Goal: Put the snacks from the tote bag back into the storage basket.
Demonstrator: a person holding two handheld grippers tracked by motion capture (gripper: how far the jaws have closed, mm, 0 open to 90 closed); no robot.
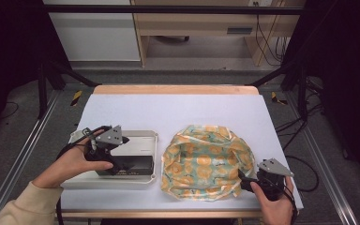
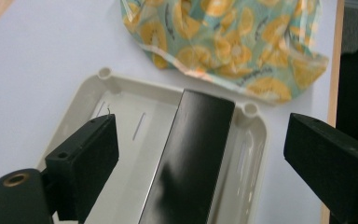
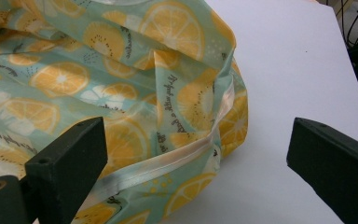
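A crumpled bag printed with orange slices on teal (image 1: 206, 161) lies on the white table, right of centre. A cream plastic tray (image 1: 143, 138) sits at the left with a glossy black box (image 1: 126, 165) in it. My left gripper (image 1: 122, 161) hovers over the tray; its jaws stand open on either side of the black box (image 2: 191, 158) without touching it. My right gripper (image 1: 243, 180) is at the bag's lower right corner, open, with the bag's pale seamed edge (image 3: 168, 161) lying between its jaws.
The white table sheet (image 1: 178, 108) has bare room behind the tray and the bag. Its wooden front edge (image 1: 168, 214) runs just below both hands. Black frame bars and cables stand around the table.
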